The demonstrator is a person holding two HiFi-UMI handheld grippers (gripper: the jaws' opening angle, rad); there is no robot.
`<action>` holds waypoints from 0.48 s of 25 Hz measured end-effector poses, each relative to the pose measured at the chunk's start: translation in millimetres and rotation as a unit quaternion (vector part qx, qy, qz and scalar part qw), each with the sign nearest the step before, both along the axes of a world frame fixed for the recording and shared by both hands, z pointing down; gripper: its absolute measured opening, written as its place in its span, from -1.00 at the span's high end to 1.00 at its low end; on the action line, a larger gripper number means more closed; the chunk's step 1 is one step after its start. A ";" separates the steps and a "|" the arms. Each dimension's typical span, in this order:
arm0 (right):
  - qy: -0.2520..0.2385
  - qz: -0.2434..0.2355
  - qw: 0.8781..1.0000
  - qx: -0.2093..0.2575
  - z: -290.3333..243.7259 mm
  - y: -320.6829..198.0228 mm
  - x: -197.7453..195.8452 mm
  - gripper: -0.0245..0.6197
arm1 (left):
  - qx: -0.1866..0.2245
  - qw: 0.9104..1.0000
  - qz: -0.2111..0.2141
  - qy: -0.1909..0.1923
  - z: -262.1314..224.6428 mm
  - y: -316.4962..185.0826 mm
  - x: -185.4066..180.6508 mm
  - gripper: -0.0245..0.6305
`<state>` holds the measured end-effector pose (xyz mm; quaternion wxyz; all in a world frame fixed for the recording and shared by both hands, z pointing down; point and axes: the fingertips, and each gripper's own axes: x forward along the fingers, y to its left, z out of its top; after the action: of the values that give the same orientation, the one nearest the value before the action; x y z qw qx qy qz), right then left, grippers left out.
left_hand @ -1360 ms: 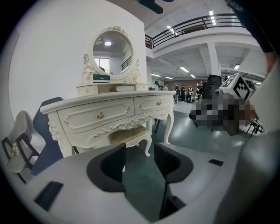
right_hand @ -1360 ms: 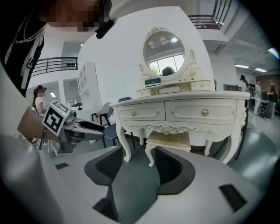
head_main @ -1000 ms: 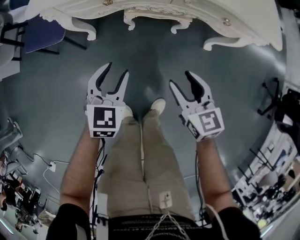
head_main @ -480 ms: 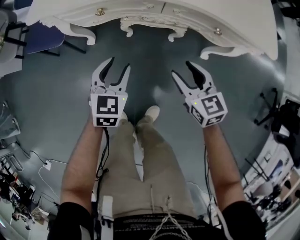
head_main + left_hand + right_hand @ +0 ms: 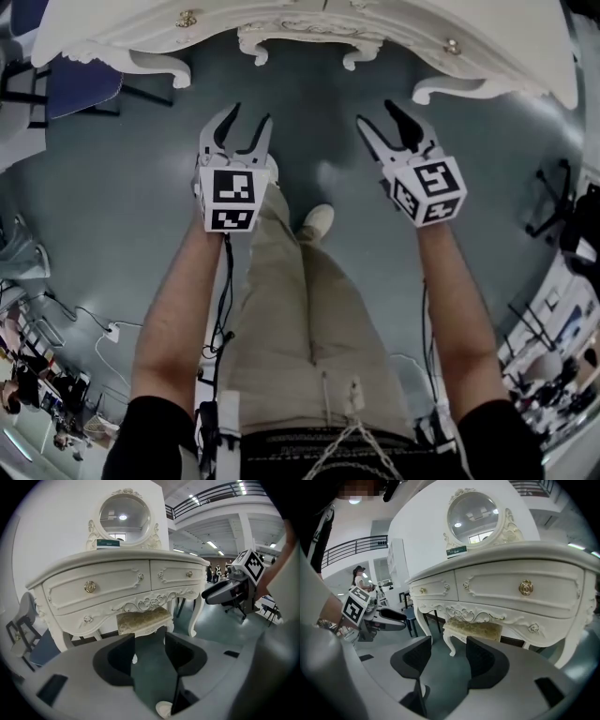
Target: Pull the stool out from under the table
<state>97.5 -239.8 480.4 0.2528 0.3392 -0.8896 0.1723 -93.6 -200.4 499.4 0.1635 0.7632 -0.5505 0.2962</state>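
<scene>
Before table (image 5: 487,37), left gripper (image 5: 247,122), right gripper (image 5: 378,118) outstretched, angled down, jaws apart

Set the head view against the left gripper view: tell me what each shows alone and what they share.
Only the head view shows the person's left forearm and trousers. Only the left gripper view shows the round mirror, the ceiling lights and the stool's cushioned seat under the table. Both show that white table, the floor, and the left gripper and right gripper, each with jaws apart and empty.
</scene>
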 end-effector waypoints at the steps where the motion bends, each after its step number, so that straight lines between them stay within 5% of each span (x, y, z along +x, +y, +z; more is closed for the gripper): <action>1: 0.002 0.007 1.000 -0.004 6.4 -4.0 -0.3 0.28 | -0.003 1.000 0.000 0.001 5.8 -4.2 -1.0 0.36; 12: 0.042 0.031 0.999 -0.012 75.4 -57.7 -13.2 0.28 | -0.042 0.999 -0.002 -0.004 87.0 -51.1 -26.5 0.36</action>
<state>84.3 -297.5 555.8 0.2882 0.3703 -0.8652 0.1765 -120.0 -251.5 586.3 0.1939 0.7534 -0.5401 0.3212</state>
